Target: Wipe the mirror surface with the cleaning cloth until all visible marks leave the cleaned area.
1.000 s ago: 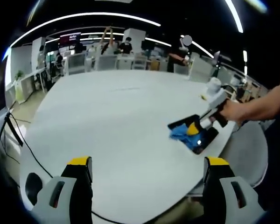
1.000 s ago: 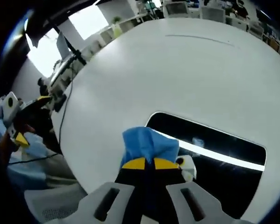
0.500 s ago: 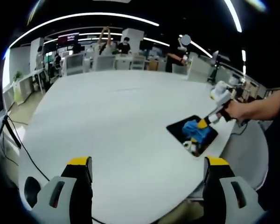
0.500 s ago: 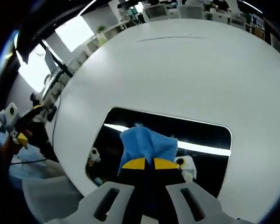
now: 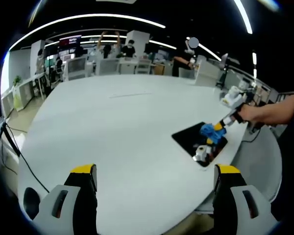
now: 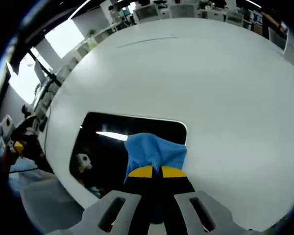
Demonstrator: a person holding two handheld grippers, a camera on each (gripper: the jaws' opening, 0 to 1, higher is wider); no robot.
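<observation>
Two grippers are at work over a big white round tabletop [image 5: 112,132]. In the right gripper view, the right gripper [image 6: 152,172] has its yellow-tipped fingers [image 6: 140,172] pressed close together, and they pinch a blue cleaning cloth [image 6: 154,152]. The cloth sits on the dark mirror [image 6: 117,142], over the mirror's edge on the right side of that view. The mirror lies flat on the tabletop, near the tabletop's rim. Its dark glass shows a bright strip of light and a small white shape. In the left gripper view, the left gripper [image 5: 154,174] hangs above the near rim of the tabletop. Its two fingers [image 5: 83,171] stand far apart with nothing between them. Far off to the right in that view, the mirror [image 5: 193,139] is a small dark shape close to the tabletop's rim. The right gripper [image 5: 216,129] comes in there, held by a person's hand [image 5: 247,113], and the blue cloth [image 5: 207,129] rests on the mirror's far side. Behind the tabletop is an office with desks, people, and long ceiling lights [image 5: 88,18].
</observation>
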